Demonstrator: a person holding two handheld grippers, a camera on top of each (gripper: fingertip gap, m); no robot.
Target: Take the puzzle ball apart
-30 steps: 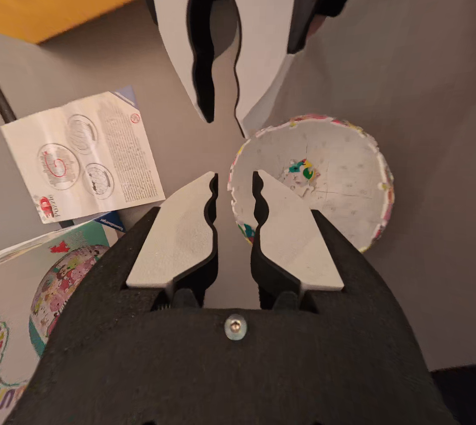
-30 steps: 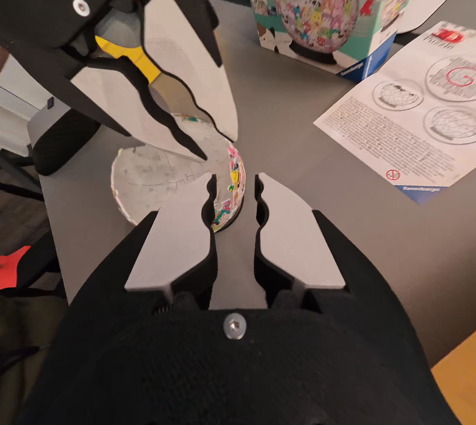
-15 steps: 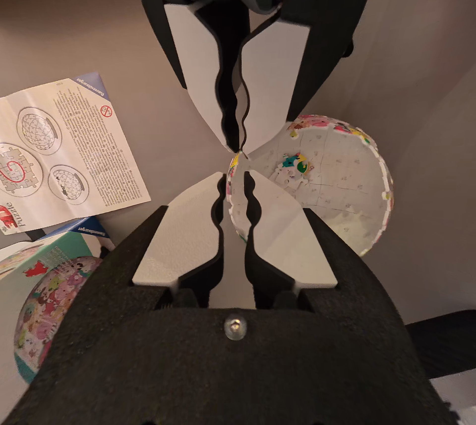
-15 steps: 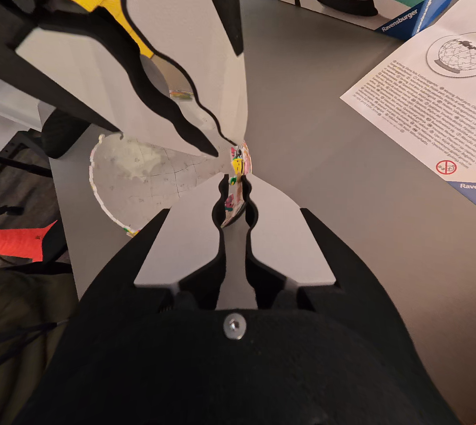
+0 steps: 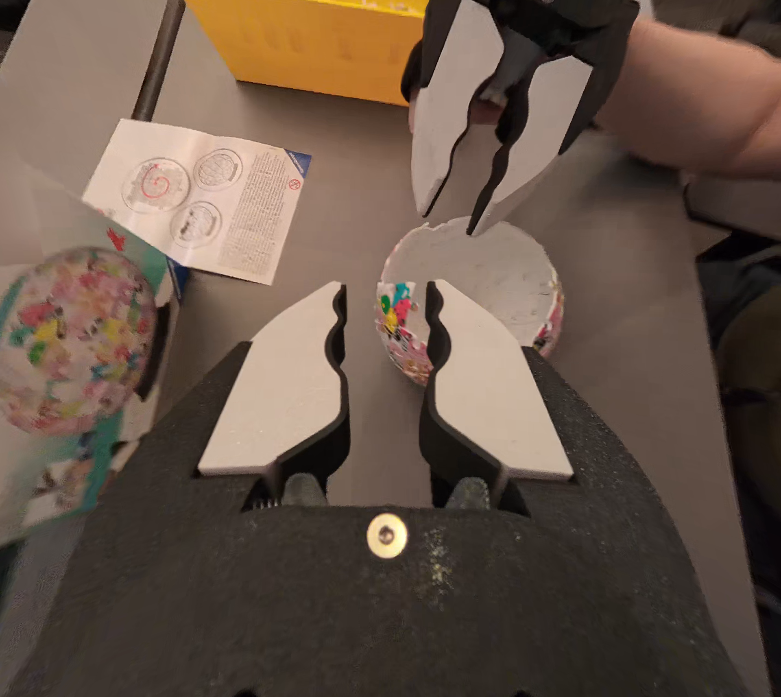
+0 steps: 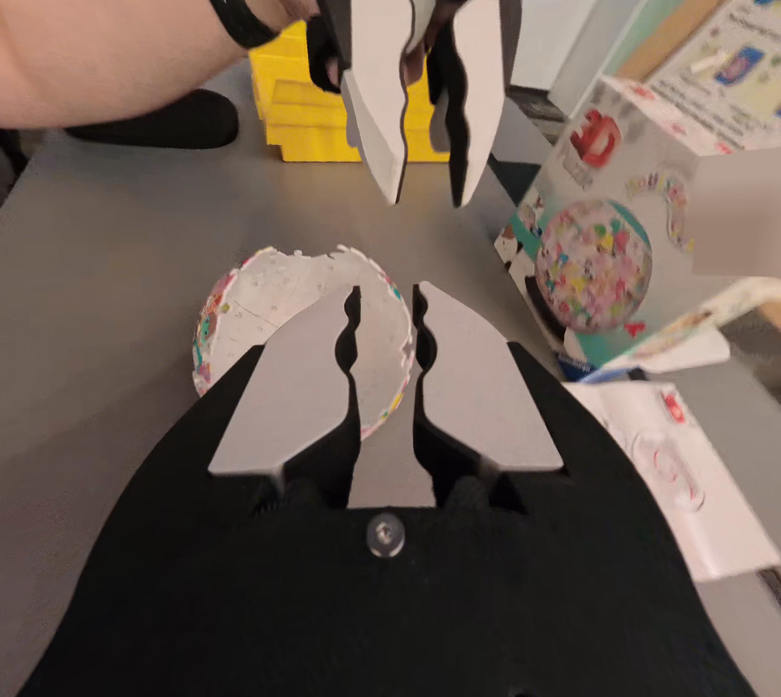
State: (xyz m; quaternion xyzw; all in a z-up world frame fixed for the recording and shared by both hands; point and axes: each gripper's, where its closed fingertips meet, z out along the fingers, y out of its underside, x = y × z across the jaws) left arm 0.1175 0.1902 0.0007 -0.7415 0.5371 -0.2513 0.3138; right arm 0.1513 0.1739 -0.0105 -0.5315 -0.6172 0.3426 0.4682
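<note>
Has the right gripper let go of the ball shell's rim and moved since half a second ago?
Yes. The right gripper is open and has pulled back up from the puzzle ball's rim, on the side away from the yellow bin.

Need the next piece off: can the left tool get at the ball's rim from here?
Probably yes. The left tool is open and empty, right beside the half ball, with nothing between them. The right tool hangs over the far rim, so the near rim looks free.
</note>
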